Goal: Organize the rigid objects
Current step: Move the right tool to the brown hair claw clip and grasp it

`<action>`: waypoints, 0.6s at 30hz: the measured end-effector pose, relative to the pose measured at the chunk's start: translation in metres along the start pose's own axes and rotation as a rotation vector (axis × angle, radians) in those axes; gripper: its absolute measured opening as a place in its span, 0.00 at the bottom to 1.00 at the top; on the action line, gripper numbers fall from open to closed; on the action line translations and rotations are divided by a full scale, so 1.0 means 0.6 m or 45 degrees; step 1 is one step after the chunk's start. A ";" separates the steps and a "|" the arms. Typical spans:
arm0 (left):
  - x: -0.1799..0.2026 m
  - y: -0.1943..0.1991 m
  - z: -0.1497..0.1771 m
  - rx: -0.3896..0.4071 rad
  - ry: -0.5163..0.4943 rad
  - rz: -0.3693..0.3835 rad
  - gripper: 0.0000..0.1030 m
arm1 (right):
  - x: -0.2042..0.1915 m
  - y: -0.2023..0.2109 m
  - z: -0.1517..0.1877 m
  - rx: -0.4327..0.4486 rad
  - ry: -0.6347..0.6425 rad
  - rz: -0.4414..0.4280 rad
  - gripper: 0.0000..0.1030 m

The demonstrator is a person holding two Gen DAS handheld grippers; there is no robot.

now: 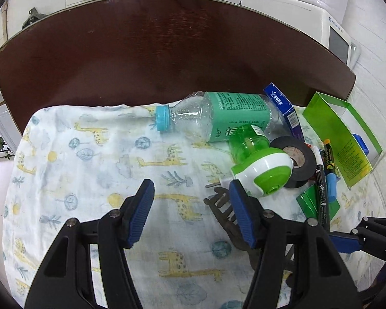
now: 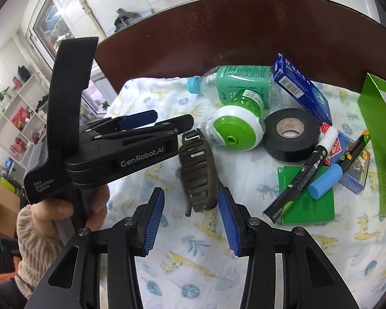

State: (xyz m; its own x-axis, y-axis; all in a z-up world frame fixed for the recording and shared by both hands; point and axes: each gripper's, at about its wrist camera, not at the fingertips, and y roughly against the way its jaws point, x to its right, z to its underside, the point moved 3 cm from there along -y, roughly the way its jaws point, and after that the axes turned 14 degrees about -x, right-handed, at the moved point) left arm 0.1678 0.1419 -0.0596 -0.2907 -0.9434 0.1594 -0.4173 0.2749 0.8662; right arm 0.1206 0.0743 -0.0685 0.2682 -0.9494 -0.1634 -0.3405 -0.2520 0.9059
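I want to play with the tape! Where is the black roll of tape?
In the right wrist view, the black tape roll lies flat on the giraffe cloth, right of centre, between the green-and-white plug-in device and the blue box.

White cloth [image 1: 90, 154] printed with yellow giraffes; green-and-white plug-in [image 2: 234, 131], black tape roll [image 2: 290, 134], blue box [image 2: 301, 90].

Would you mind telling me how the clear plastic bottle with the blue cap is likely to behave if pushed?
The bottle lies on its side on the cloth, so it would probably roll. It looks empty, hence likely light and easily dented. The green plug-in device leaning against it may block rolling that way.
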 end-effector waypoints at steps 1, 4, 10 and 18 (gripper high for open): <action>0.000 -0.003 0.002 -0.003 -0.004 0.020 0.57 | 0.002 -0.006 0.001 -0.004 -0.001 0.041 0.44; 0.005 -0.006 0.011 -0.009 -0.033 0.064 0.57 | 0.018 -0.019 0.003 -0.022 -0.066 0.071 0.44; 0.026 0.012 0.046 -0.014 -0.097 0.158 0.58 | 0.046 -0.005 0.013 0.017 -0.082 0.093 0.44; 0.048 0.028 0.094 -0.014 -0.096 0.122 0.58 | 0.086 0.015 0.028 0.055 -0.161 0.061 0.44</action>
State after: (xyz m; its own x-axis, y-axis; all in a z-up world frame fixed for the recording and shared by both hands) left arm 0.1042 0.1299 -0.0672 -0.3929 -0.8962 0.2059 -0.3753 0.3607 0.8538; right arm 0.1163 0.0199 -0.0752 0.1358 -0.9758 -0.1711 -0.3894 -0.2114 0.8965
